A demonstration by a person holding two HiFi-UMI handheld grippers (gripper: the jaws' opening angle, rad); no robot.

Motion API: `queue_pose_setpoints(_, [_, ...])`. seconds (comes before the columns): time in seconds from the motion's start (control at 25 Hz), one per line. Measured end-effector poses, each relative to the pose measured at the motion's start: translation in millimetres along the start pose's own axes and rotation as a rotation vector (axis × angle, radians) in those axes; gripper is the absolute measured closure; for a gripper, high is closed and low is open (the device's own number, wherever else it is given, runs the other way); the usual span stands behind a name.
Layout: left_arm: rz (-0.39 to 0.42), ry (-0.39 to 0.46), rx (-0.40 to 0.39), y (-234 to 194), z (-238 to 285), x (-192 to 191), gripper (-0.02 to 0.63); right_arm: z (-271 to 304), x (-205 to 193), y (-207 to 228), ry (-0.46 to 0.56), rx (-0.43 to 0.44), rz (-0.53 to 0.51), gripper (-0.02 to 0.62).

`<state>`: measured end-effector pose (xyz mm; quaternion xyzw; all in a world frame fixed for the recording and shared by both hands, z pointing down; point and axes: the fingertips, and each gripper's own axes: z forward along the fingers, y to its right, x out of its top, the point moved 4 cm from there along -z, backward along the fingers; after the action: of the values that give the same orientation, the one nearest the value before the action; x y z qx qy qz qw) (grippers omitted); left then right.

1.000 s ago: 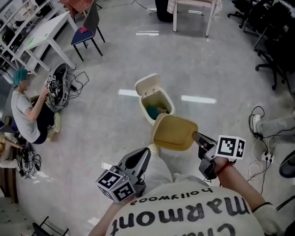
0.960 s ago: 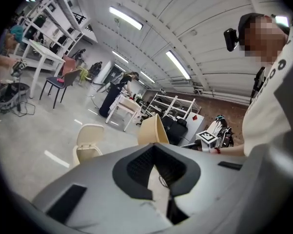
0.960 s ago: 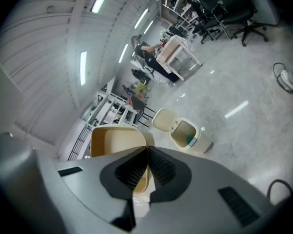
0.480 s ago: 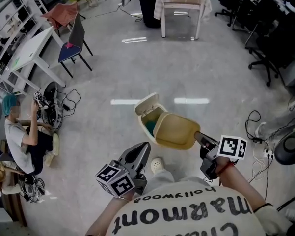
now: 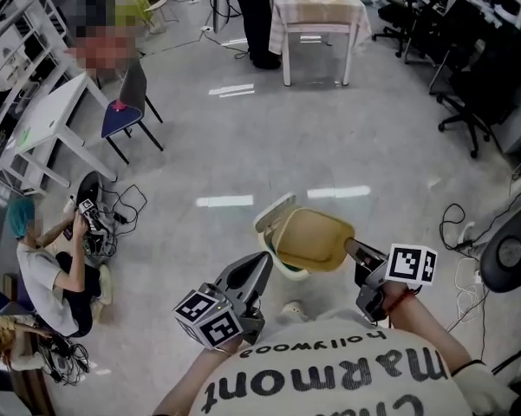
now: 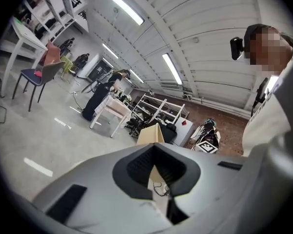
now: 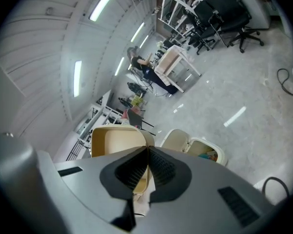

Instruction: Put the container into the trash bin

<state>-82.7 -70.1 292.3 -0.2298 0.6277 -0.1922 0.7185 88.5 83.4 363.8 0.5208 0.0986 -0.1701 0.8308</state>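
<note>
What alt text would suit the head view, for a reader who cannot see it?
Seen from above, the right tongs hold a tan container by its edge over an open trash bin on a grey floor. The left tongs are shut and empty beside it; a person sits at far left.

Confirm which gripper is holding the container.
The right gripper: its jaws are clamped on the rim of the tan container, close by the open trash bin. The left gripper is shut on nothing.
</note>
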Motion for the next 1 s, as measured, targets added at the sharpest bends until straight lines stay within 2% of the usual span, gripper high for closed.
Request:
queue_pose_setpoints(0.16, [0.023,-0.01,0.002,-9,3,3,0.615,12,6,-2,-0.018,-0.014,-0.016,0.584])
queue_pose_setpoints(0.36, [-0.006,-0.011,0.023,-6,13,1,0.615,14,15,2,-0.068,-0.028,-0.019,0.584])
queue_pose_setpoints(0.64, [-0.037,0.018,0.112,-14,33,-6,0.615,28,42,23,-0.139,-0.013,-0.03,0.584])
queue_pose_setpoints(1.0, [-0.112,0.049,0.266,-16,74,-28,0.615,51,90,56,-0.313,-0.02,-0.139,0.584])
